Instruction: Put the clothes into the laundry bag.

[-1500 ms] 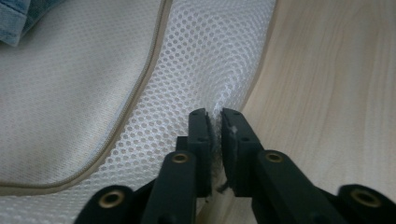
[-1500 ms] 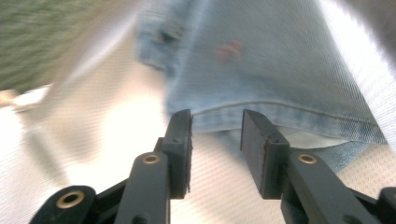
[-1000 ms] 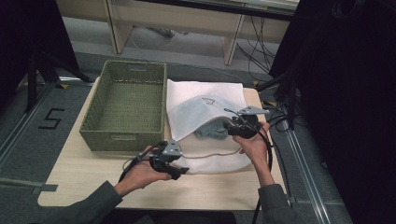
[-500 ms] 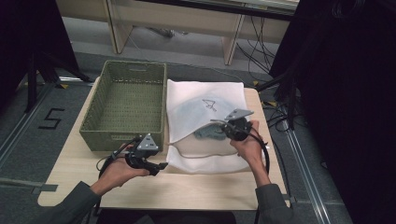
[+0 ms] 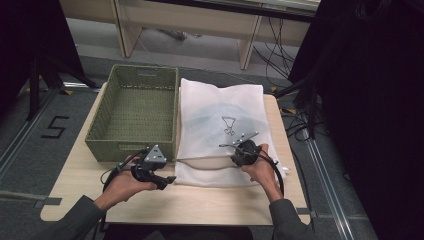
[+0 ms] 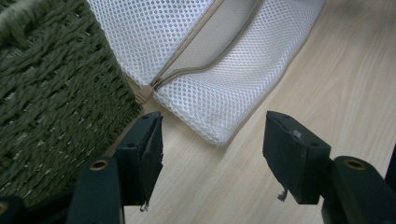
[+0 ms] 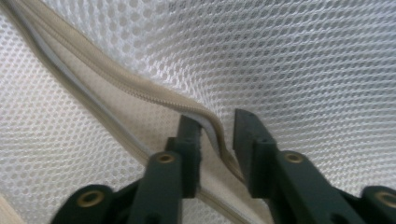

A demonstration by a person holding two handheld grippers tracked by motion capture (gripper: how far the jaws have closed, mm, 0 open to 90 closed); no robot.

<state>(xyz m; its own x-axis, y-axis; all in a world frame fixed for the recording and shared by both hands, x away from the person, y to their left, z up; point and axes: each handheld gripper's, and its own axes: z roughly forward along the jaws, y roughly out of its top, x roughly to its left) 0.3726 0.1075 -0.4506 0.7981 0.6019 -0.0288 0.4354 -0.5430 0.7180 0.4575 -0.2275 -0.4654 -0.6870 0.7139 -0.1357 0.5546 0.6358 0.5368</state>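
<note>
We see a white open-mesh cloth bag with a beige fabric zip, a rough woven green basket, and a smooth matt wood-grain table.

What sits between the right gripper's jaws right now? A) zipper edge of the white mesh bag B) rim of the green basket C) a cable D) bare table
A: in the right gripper view the beige zipper edge of the white mesh bag runs up between the right gripper jaws, with a gap showing on both sides.
</note>
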